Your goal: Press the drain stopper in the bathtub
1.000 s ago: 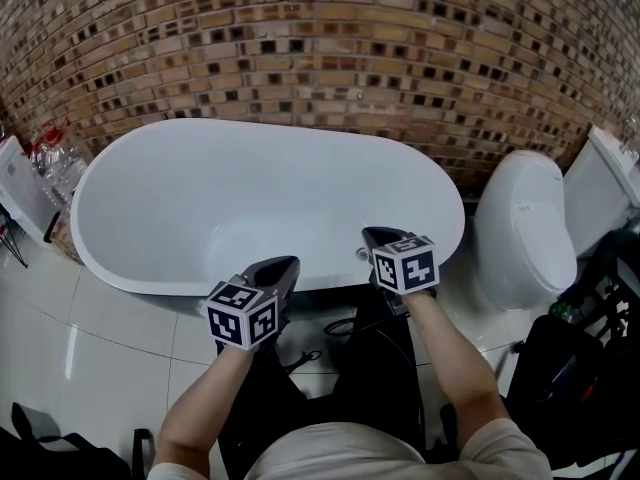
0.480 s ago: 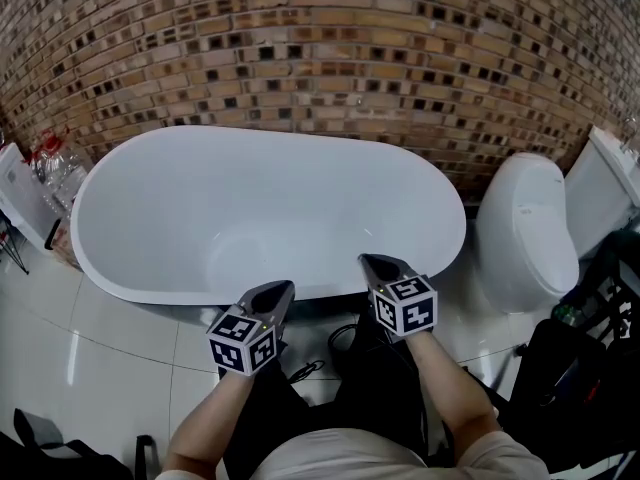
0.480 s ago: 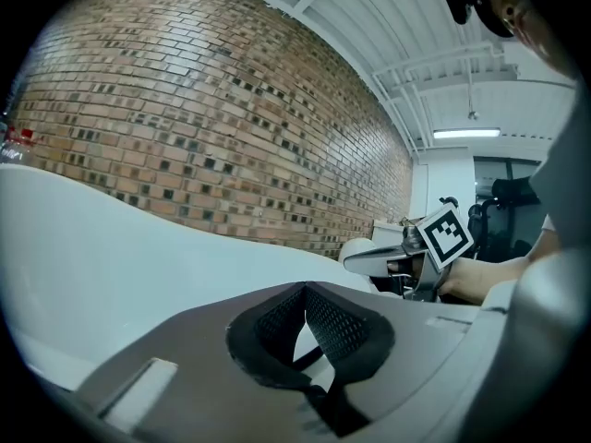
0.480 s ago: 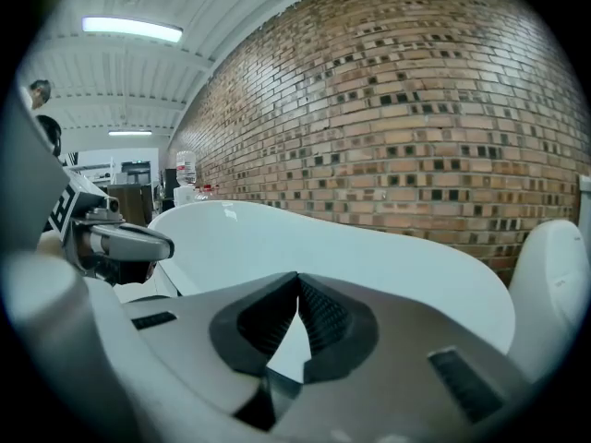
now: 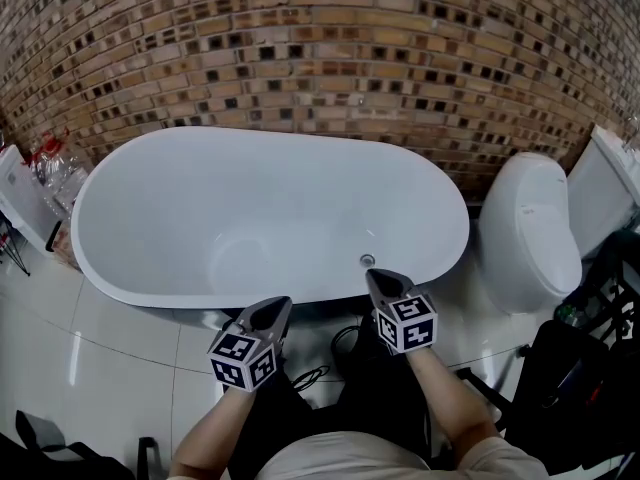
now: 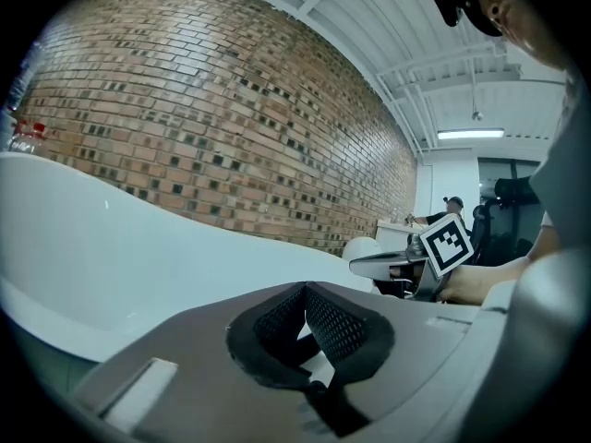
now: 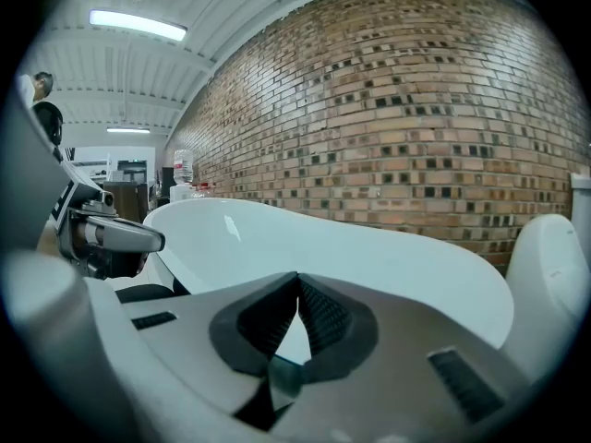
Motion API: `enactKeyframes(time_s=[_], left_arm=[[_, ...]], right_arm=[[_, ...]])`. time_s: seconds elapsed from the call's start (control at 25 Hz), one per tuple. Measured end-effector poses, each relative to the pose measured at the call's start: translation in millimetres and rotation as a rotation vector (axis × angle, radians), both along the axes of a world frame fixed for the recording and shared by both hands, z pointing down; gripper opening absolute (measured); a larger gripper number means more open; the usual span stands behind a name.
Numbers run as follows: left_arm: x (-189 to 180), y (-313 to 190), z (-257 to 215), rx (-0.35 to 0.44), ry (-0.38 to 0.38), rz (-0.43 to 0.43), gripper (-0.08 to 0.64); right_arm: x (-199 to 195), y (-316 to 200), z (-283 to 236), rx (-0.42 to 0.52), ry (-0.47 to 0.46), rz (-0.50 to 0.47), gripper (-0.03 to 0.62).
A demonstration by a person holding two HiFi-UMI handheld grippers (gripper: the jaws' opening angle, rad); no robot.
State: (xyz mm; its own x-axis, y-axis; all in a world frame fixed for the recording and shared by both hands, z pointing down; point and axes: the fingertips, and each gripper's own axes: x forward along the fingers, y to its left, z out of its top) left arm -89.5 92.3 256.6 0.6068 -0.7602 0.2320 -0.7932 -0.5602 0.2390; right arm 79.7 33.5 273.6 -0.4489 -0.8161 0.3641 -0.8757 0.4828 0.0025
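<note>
Both claws are seen drawn back toward the near side over the past second. The left claw (image 5: 272,311) and the right claw (image 5: 380,278), which were held over the near rim of the white bathtub (image 5: 140,183), are now carried just outside that rim, closer to the person. The drain stopper (image 5: 367,260), which the right claw covered before, is exposed as a result. It is seen as a small round metal disc on the tub floor, at the near right of the basin and just beyond the right claw's tip. Whether it is raised or already pressed down cannot be made out.

Each claw's own view shows its ribbed pads brought together at the tips, with nothing held between them. The closed jaws are judged to be kept that way to give one blunt point for pushing rather than grasping. The right claw is lined up almost directly with the stopper and is taken to be the one meant for the press. The left claw is parked to the left, well apart from the stopper, over the tiled floor (image 5: 110,333). The press itself is not yet made, because the rim must first be cleared and the tip lowered into the basin. A toilet (image 5: 528,230) stands to the right, and a brick wall (image 5: 320,48) closes the far side.
</note>
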Motion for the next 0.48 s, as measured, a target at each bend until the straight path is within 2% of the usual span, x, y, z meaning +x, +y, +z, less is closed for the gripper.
enactKeyframes(time_s=[0.24, 0.48], left_arm=[[1, 2, -9, 0.023, 0.015, -0.001, 0.008], [8, 6, -8, 0.016, 0.04, 0.0, 0.008]], right_arm=[[5, 6, 8, -0.01, -0.027, -0.002, 0.015], [0, 7, 13, -0.016, -0.015, -0.017, 0.015]])
